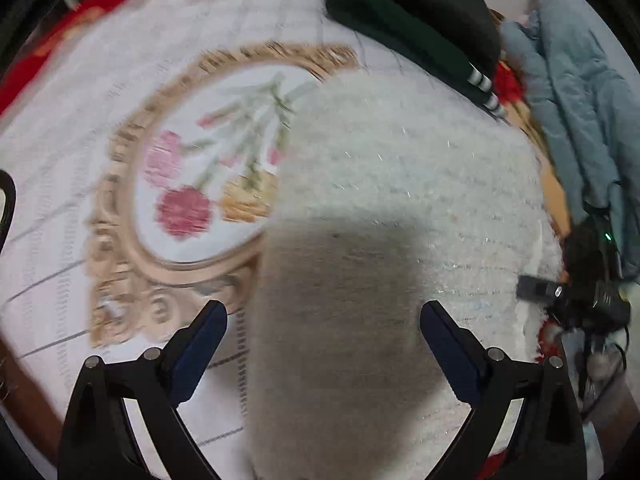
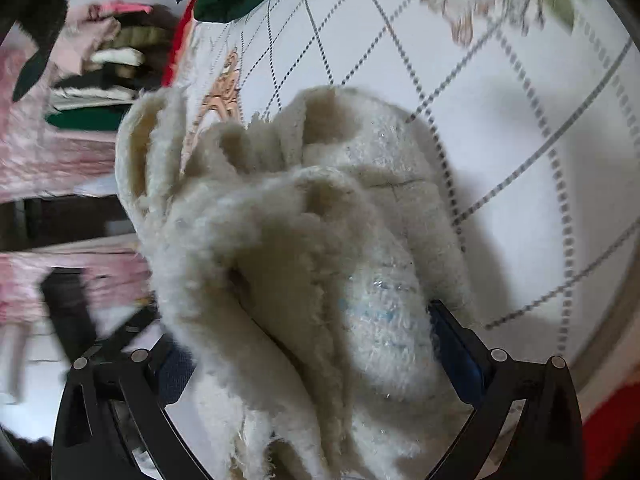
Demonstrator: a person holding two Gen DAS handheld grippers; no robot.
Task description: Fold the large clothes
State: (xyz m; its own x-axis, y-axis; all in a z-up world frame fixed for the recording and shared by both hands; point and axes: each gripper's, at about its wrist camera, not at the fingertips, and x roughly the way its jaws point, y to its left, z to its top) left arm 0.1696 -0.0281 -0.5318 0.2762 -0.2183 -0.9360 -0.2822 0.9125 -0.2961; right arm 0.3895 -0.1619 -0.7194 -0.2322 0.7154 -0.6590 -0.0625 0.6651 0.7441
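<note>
A fluffy cream-white garment (image 1: pixel 400 184) lies spread on a white quilted bedspread (image 1: pixel 80 128) with an embroidered flower medallion. My left gripper (image 1: pixel 324 344) points down over the garment's near part, jaws wide open and nothing between the pads; its shadow falls on the fleece. In the right wrist view the same garment (image 2: pixel 288 240) is bunched in thick folds between my right gripper's (image 2: pixel 312 356) widely spread fingers. The pads do not press on it, though the right finger (image 2: pixel 456 344) lies against the pile and the left one is partly hidden. A dark device with a green light, my right gripper (image 1: pixel 576 288), sits at the garment's right edge.
Dark green and black clothes (image 1: pixel 408 32) are piled at the bedspread's far side, with a grey-blue padded garment (image 1: pixel 576 112) to their right. A red blanket (image 1: pixel 80 20) borders the bedspread. Folded clothes and pink fabric (image 2: pixel 80 92) sit beyond the bed on the left of the right wrist view.
</note>
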